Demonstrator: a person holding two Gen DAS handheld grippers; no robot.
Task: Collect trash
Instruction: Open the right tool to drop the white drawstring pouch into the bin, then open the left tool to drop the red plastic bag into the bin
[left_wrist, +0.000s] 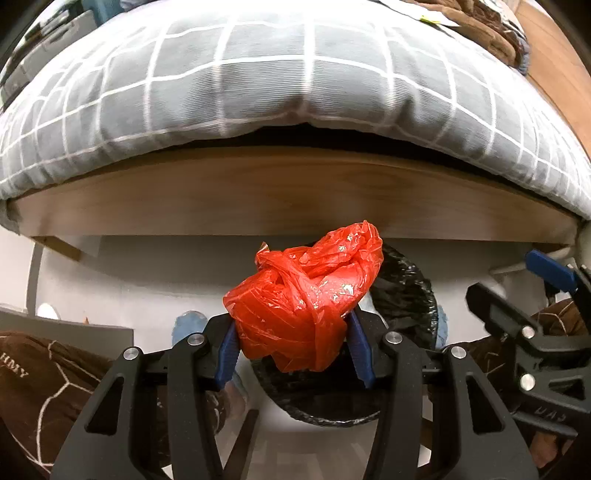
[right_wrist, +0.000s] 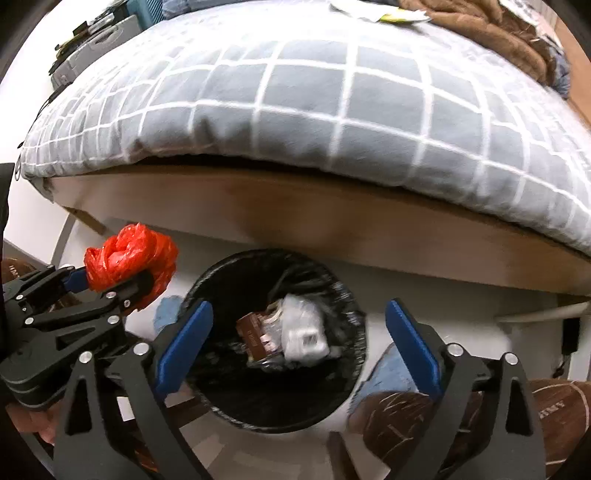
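Observation:
A crumpled red plastic bag (left_wrist: 303, 302) is squeezed between the blue pads of my left gripper (left_wrist: 291, 332), which is shut on it. It hangs just above the near-left side of a round bin with a black liner (left_wrist: 406, 291). In the right wrist view the bin (right_wrist: 351, 295) lies directly below my right gripper (right_wrist: 295, 314), which stands wide open with nothing between its fingers. A white packet (right_wrist: 303, 332) and a brown wrapper (right_wrist: 255, 336) lie inside the bin. The red bag (right_wrist: 129, 254) and my left gripper (right_wrist: 110, 282) show at the left; my right gripper (left_wrist: 517, 284) shows at the right of the left wrist view.
A bed with a grey checked duvet (right_wrist: 314, 107) and a wooden side board (right_wrist: 295, 214) stands right behind the bin. A brown blanket (right_wrist: 480, 29) lies at its far end. A person's brown trouser legs (right_wrist: 443, 417) and blue slippers (right_wrist: 388, 369) flank the bin on a white floor.

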